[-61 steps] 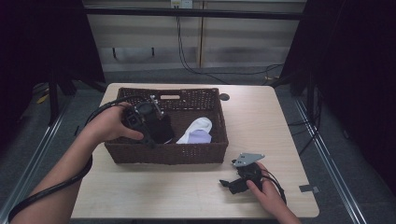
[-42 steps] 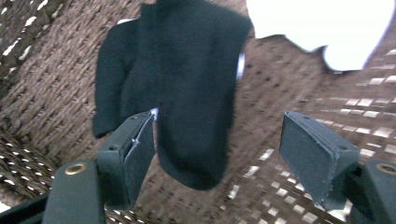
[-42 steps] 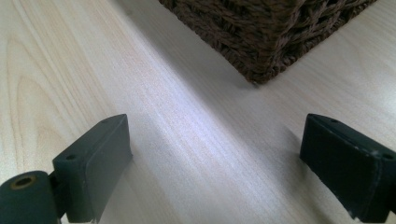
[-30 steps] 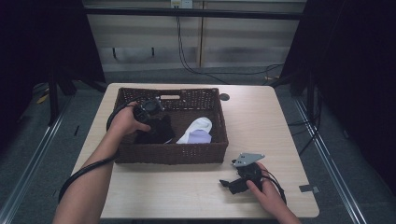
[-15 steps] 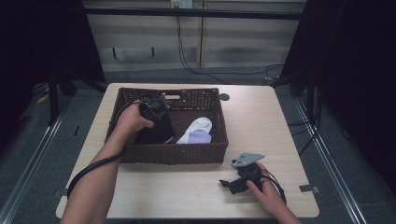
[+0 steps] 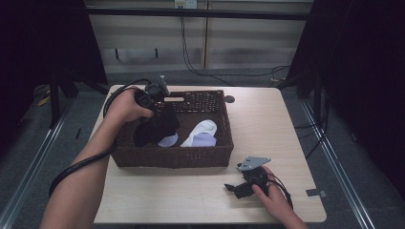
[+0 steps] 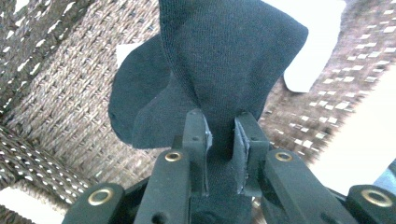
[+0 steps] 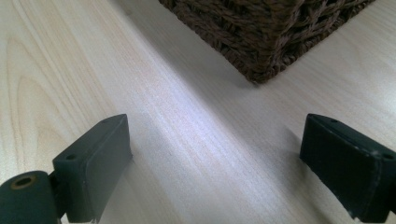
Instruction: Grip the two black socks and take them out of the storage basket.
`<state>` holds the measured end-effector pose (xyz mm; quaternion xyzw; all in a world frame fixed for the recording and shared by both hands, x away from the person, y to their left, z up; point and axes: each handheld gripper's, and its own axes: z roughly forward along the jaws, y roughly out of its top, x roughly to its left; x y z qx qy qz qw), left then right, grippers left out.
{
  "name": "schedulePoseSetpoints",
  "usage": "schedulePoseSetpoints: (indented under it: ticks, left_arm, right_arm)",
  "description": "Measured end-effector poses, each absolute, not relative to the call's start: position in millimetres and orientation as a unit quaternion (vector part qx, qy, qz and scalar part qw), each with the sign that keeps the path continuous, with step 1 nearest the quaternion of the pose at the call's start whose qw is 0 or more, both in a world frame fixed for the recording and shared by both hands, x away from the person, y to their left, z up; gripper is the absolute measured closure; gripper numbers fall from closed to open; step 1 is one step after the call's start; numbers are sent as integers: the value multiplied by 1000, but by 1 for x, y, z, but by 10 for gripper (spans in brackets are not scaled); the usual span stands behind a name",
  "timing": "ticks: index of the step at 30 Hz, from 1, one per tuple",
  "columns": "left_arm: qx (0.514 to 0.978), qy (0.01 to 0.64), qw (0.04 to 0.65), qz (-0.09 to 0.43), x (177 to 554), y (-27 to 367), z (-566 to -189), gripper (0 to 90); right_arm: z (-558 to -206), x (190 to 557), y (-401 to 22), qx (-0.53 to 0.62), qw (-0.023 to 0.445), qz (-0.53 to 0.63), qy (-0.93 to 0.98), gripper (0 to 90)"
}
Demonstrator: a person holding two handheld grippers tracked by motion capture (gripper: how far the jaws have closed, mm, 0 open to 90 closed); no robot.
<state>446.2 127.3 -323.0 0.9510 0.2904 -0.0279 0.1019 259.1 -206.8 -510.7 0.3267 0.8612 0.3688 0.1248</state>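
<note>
While the left tongs (image 7: 219,140) pinch a black sock (image 6: 160,125) hanging above the wicker basket (image 6: 191,155) at the bench's (image 6: 258,114) left side, the right tongs (image 8: 224,163) rest spread near its front edge.

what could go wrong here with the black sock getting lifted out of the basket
The left gripper pinches just a fold of the black sock, so it might slip free. The sock's hanging end sits low inside the wicker basket and could snag the weave or drag the white sock.
</note>
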Motion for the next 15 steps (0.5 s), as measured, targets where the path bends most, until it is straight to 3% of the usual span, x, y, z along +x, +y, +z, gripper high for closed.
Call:
schedulePoseSetpoints:
  ticks: [15]
  left_arm:
    - [956,263,123,-44,422,117,-277,773]
  right_arm:
    - [-511,259,-207,326,128,369,861,81]
